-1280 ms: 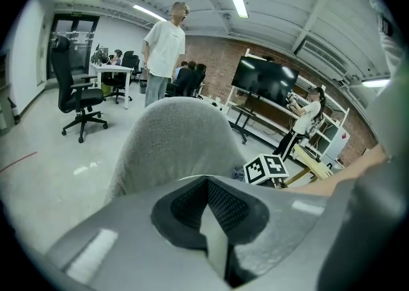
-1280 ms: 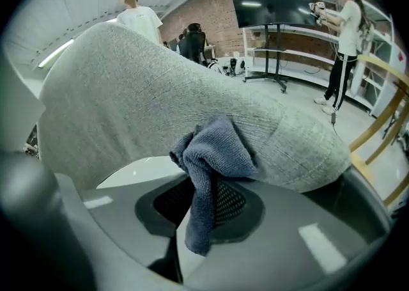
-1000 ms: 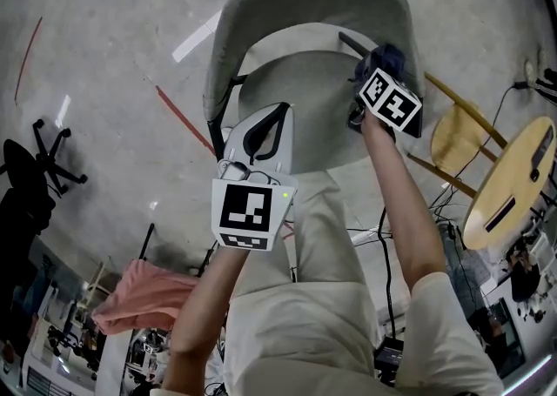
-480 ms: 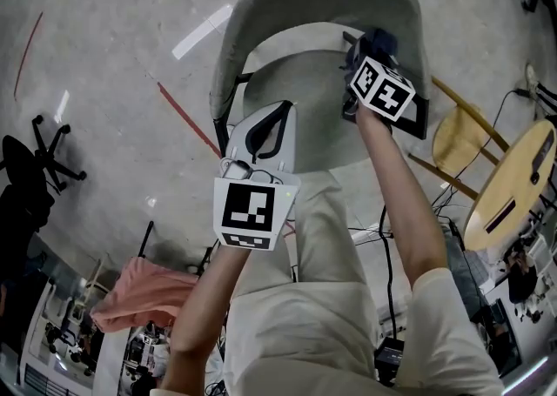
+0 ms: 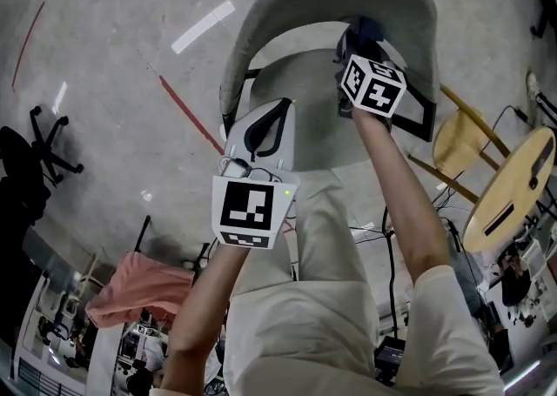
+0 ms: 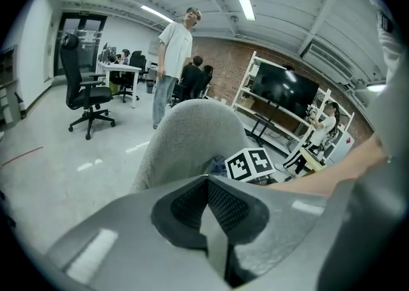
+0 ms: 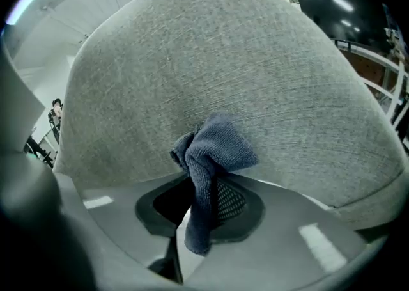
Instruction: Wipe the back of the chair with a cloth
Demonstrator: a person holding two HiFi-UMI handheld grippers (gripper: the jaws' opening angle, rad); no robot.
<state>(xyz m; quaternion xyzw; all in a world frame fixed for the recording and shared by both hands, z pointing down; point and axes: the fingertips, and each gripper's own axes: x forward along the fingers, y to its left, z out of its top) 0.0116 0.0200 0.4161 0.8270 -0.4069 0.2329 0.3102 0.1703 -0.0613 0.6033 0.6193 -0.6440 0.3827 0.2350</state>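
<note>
- While the right gripper [image 7: 202, 188] was lower on the chair back [image 7: 211, 59] one second ago, it is now further up this back and more to the person's left, on the inner side.
- Its jaws are clenched on the cloth [image 7: 217, 146]. This dark blue cloth is bunched just above the jaw tips, and one end hangs down between them. The bunch touches the grey fabric directly ahead of the jaws.
- The left gripper [image 6: 208, 187] is at the same place as before, over the person's lap. Its jaws are pressed together and nothing is between them. The chair back stands ahead of these jaws, and the marker cube [image 6: 249, 165] of the right gripper is just to the right of them.
- Counted: one grey chair [image 5: 296, 98], one cloth, two grippers, and one marker cube on each gripper.
</note>
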